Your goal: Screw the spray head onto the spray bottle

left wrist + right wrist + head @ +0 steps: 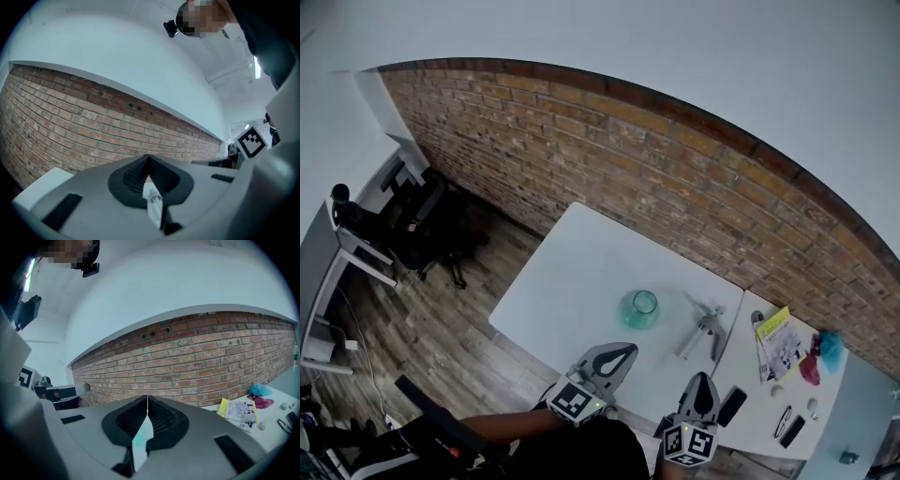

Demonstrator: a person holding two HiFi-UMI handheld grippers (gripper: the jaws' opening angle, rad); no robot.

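Both grippers sit low at the near edge of the white table (581, 262), side by side, and neither has anything. The left gripper (619, 354) has its jaws pressed together and empty, with the tips meeting in a thin seam in its own view. It's the same for the right gripper (703, 378): jaws closed tight, nothing between them.

The teal spray bottle (640, 308) stands upright with its neck open, just ahead of the left gripper and a touch to its right, clear of the tips. The spray head (705, 328) lies on its side on the table, straight ahead of the right gripper and just right of the bottle, apart from it.

A sliver of teal shows low in the right gripper's seam, probably the bottle, though the slit is too narrow to be sure.

To the right of the right gripper, a second table (755, 398) carries a yellow booklet (778, 342) and some small dark items. A brick wall (675, 169) runs behind both tables, and a black office chair (427, 225) stands far off to the left gripper's left.
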